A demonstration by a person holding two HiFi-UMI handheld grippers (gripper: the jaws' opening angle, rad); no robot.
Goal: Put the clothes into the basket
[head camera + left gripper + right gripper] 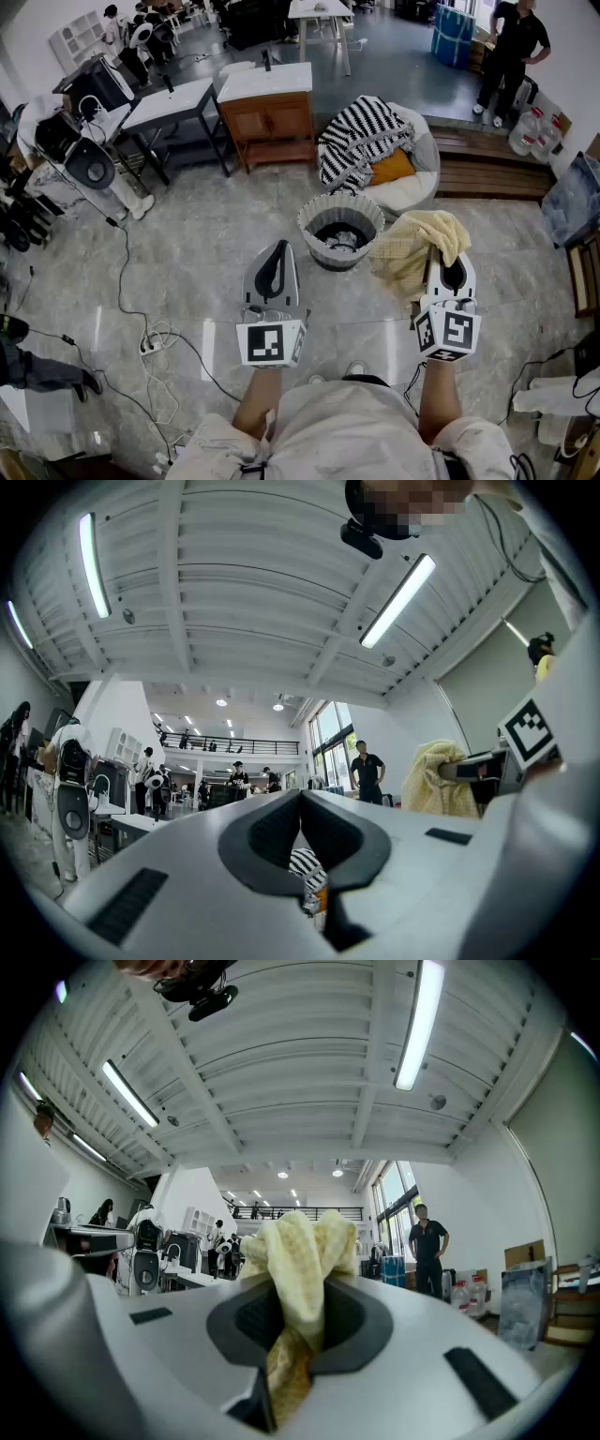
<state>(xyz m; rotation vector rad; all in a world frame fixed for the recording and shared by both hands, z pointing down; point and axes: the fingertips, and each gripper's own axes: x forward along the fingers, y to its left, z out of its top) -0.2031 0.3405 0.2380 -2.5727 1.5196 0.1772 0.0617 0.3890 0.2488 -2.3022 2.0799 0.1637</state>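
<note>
My right gripper [448,266] is shut on a pale yellow cloth [412,246], which bunches over its tip and hangs to the left, beside the basket. In the right gripper view the yellow cloth [298,1274] is pinched between the jaws of my right gripper [300,1312] and rises above them. The grey pleated basket [325,212] stands on the floor ahead, with dark clothes [339,239] inside. My left gripper [274,264] is shut and holds nothing, left of the basket's near rim. In the left gripper view my left gripper [301,822] has its jaws together and the yellow cloth [433,778] shows at the right.
A round white chair [417,183] behind the basket carries a black-and-white striped garment [361,136] and an orange cushion [392,167]. A wooden cabinet [269,112] and a desk [169,105] stand further back. Cables and a power strip [150,343] lie on the floor at left. A person [506,52] stands far right.
</note>
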